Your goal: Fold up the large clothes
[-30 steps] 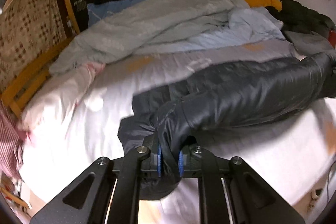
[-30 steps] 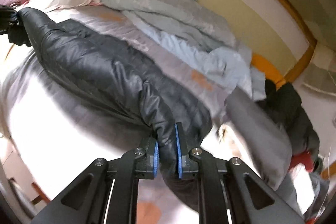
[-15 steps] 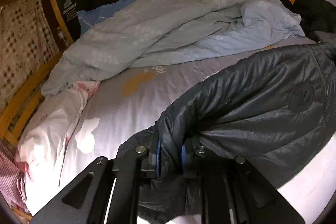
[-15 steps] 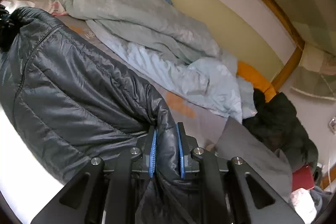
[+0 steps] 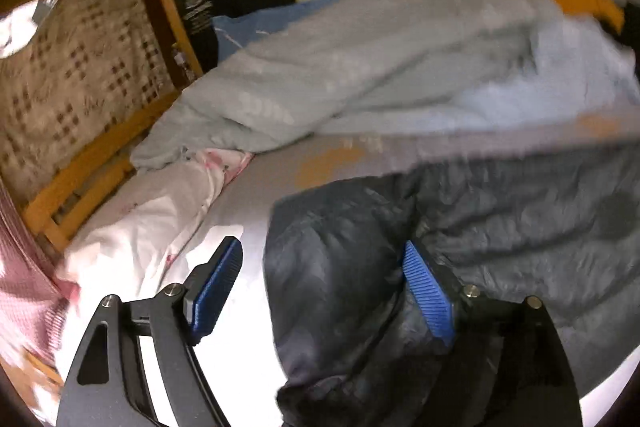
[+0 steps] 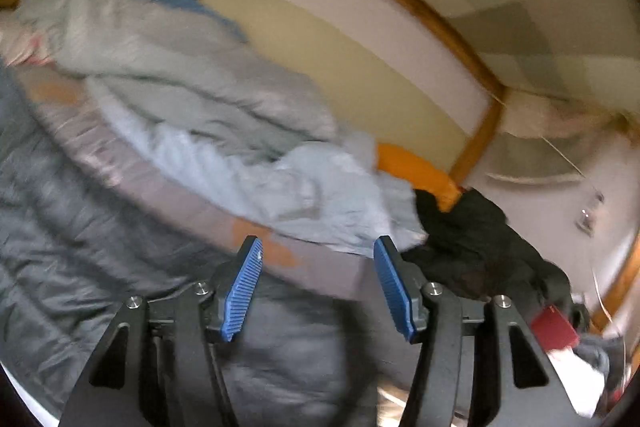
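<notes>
Letting go of the dark puffer jacket (image 5: 500,227), the left gripper (image 5: 320,287) and right gripper (image 6: 318,287) have just been opening, jaws now apart, leaving the fold resting low in frame on the bed (image 5: 248,183).

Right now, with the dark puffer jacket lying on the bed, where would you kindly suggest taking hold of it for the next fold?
Probably the dark puffer jacket by its near left edge, where the fabric bunches in a raised ridge that two pads could pinch. Come from the bed's near side, low and along the sheet. The left gripper, whose jaws have just been opening, already straddles that edge without pinching it.
</notes>
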A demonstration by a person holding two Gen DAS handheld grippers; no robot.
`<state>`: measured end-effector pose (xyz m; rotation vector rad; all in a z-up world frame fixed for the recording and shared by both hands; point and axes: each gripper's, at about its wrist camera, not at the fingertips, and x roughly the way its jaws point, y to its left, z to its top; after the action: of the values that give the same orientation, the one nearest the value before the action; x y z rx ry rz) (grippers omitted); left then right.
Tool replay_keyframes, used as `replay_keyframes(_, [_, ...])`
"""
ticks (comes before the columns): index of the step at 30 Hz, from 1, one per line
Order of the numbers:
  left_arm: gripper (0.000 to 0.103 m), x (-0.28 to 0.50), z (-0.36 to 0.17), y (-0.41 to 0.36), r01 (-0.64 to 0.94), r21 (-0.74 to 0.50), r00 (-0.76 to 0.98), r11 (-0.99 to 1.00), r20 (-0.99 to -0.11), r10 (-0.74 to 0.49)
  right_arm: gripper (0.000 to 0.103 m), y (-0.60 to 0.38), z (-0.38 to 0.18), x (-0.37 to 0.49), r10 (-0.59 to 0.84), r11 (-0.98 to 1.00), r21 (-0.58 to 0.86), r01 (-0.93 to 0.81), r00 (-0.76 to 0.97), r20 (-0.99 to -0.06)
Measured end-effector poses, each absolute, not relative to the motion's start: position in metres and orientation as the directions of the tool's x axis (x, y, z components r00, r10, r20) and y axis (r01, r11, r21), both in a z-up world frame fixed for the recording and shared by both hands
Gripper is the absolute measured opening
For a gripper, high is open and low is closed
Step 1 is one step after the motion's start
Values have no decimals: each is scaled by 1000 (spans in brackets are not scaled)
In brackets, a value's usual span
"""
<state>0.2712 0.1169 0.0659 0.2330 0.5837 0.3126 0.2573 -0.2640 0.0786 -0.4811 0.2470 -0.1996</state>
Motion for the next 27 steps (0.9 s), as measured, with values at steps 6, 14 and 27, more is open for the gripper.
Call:
replay_keyframes(6, [82,234,99,131,-174,183,865,968,-441,239,59,-317,105,225,-104,961,-277,25,955,-277])
replay_keyframes(14, [59,210,108,128,-35,95,899,995,-431,73,23,-344,86,229,180,978,-1,-207,851,-493])
replay_keyframes(27, [51,299,40,133,-149,84,796,985,-581,170,23,-325,31,304,25,993,-80,-86,822,-568])
